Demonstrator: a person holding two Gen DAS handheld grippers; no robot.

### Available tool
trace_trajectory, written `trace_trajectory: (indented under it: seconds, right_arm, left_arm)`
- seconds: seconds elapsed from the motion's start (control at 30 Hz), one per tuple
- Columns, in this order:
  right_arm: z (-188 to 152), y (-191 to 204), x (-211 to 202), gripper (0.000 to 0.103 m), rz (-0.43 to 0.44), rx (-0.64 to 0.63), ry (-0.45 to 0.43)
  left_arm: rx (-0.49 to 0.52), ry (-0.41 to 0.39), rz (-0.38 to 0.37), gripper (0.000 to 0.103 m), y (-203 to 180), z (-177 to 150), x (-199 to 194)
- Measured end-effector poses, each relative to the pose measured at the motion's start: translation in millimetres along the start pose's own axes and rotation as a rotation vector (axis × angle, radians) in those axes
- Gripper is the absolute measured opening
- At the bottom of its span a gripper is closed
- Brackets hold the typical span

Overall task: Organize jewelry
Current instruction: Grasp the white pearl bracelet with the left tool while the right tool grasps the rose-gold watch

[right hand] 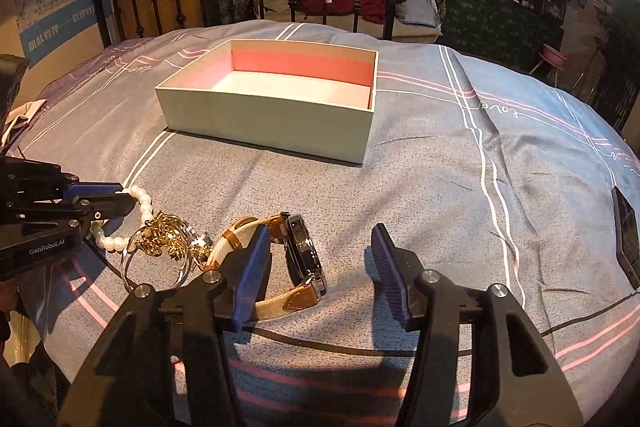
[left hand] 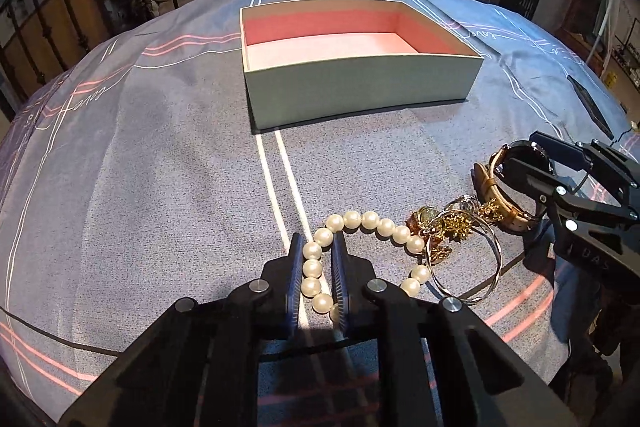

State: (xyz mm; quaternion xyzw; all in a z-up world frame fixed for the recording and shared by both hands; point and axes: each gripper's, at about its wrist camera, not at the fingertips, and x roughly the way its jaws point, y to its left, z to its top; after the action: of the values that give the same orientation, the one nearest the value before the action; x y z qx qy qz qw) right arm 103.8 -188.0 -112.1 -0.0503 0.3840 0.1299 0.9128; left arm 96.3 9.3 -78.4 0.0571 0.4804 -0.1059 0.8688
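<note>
A bed (left hand: 120, 147) under a blue-grey sheet with pink and white lines fills both views, and the open box (left hand: 360, 87) with its pink lining sits empty in the upper middle of each frame. All the jewelry lies in a heap on the sheet, well short of the box: low and right of centre in the left wrist view, lower left in the right wrist view. So the sorting looks barely begun, at the first pick-up. The left gripper (left hand: 316, 251) has its fingers drawn narrow about the near side of the pearl bracelet (left hand: 370, 219). The right gripper (right hand: 320, 247) is spread wide, one finger inside the strap loop of the watch (right hand: 300, 251), nothing clamped. A silver bangle (left hand: 468, 267) and gold brooch (left hand: 456, 227) crowd the pearls' far end, so lifting probably calls for a slow rise to avoid dragging them.
</note>
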Motion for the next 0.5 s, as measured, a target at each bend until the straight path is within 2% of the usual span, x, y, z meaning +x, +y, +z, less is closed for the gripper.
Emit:
trace_trajectory:
  seconds: [0.03, 0.1, 0.13, 0.4, 0.5]
  right_arm:
    - [-0.6, 1.6, 2.5, 0.045, 0.001, -0.007, 0.006]
    - [-1.4, 6.0, 6.2, 0.031, 0.001, -0.029, 0.019]
    - [-2.0, 8.4, 7.3, 0.027, 0.004, -0.045, 0.021]
    - [-4.9, 9.3, 5.4, 0.014, 0.011, -0.076, 0.003]
    - [-4.8, 8.4, 0.6, 0.013, 0.013, -0.066, -0.02]
  left_arm:
    - [-0.007, -0.009, -0.002, 0.014, 0.6, 0.2, -0.7]
    - [-0.024, -0.017, -0.009, 0.014, 1.2, 1.4, -1.5]
    - [-0.029, -0.026, -0.013, 0.014, 0.5, 1.0, -3.4]
    - [-0.017, -0.083, -0.025, 0.014, -6.8, 5.6, -21.4]
    - [-0.008, -0.119, -0.028, 0.014, -9.4, 8.7, -32.6]
